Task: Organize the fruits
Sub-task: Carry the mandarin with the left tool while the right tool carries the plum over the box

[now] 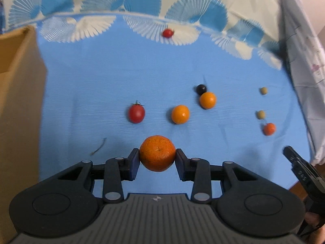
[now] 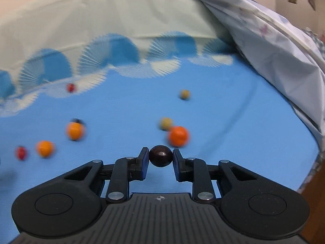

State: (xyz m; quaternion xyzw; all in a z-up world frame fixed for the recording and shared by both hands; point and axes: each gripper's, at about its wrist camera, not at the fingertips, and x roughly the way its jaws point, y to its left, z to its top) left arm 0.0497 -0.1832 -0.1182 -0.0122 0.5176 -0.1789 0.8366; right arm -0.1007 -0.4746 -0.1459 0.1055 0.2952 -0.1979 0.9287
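Beside the cardboard box (image 1: 18, 101), your left hand-held gripper (image 1: 157, 154) pinched a dimpled, round mandarin (image 1: 157, 153) above the smooth blue cloth (image 1: 101, 81). A glossy tomato (image 1: 136, 113) and two shiny oranges (image 1: 180, 114) lay beyond. Your right hand-held gripper (image 2: 160, 156) clamped a dark, polished ball-shaped fruit (image 2: 160, 155).

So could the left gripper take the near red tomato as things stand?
Probably not yet: the left gripper is shut on the mandarin. The path over the blue cloth to the tomato looks free.
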